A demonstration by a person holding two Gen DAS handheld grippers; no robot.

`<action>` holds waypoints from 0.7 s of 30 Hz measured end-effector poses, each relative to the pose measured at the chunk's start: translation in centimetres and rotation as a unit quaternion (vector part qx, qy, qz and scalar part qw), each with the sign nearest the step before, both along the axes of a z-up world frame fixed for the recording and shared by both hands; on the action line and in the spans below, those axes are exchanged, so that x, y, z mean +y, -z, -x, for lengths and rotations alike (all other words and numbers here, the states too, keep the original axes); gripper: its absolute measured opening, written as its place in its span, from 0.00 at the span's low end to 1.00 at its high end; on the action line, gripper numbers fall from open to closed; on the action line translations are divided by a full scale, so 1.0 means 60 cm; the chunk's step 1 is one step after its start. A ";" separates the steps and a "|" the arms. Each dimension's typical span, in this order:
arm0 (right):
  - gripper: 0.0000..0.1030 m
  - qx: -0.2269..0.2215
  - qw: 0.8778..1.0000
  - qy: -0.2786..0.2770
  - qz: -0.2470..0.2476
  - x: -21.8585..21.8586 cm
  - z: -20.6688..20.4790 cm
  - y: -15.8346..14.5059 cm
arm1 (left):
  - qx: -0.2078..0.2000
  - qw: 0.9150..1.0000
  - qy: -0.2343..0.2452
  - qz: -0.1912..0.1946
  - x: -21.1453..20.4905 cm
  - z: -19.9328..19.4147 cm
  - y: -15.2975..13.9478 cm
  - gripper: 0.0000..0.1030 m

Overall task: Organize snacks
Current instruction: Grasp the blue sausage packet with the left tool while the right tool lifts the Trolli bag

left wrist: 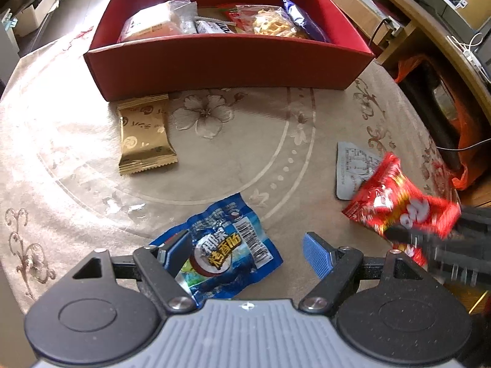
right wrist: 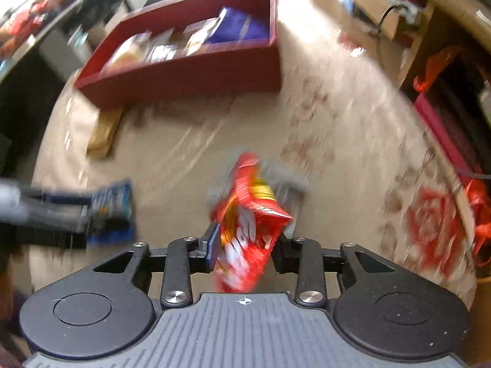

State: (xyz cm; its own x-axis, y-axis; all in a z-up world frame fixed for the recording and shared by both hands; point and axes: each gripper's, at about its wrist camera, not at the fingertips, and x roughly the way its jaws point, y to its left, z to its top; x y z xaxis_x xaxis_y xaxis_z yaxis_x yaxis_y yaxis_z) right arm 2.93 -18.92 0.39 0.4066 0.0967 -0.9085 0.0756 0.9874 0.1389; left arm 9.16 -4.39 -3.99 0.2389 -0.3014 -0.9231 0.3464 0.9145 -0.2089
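I count at least 4 packets already lying in the red box (left wrist: 227,61), so I judge the sorting well under way, with 4 pieces left outside it: the gold packet (left wrist: 144,135) just in front of the box's near wall, the blue packet (left wrist: 221,251), a grey packet (left wrist: 353,165) flat on the tablecloth (left wrist: 245,153), and the red packet (right wrist: 248,230). My right gripper (right wrist: 245,245) is clenched on the red packet, lifted clear of the cloth and well short of the box. My left gripper (left wrist: 248,251) hangs with its jaws spread over the blue packet, not pinching it.
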 end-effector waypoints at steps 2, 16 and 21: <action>0.55 0.019 0.999 -0.027 0.012 0.018 0.012 0.010 | 0.001 1.000 -0.003 -0.001 0.001 -0.001 0.001 0.75; 0.82 0.048 0.994 -0.037 0.089 0.050 -0.041 0.049 | 0.005 1.000 -0.018 -0.003 0.012 -0.003 -0.001 0.75; 0.85 0.045 0.993 -0.030 0.102 0.055 -0.044 0.065 | 0.010 0.999 -0.051 -0.001 0.026 -0.006 -0.003 0.76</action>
State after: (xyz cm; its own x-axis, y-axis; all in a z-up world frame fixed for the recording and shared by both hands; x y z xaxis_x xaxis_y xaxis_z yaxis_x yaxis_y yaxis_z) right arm 5.59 -15.60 -3.49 0.3221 -0.0713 -0.9440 0.0196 0.9975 -0.0686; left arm 9.55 -2.86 -3.81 0.2495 -0.2757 -0.9283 0.2481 0.9448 -0.2139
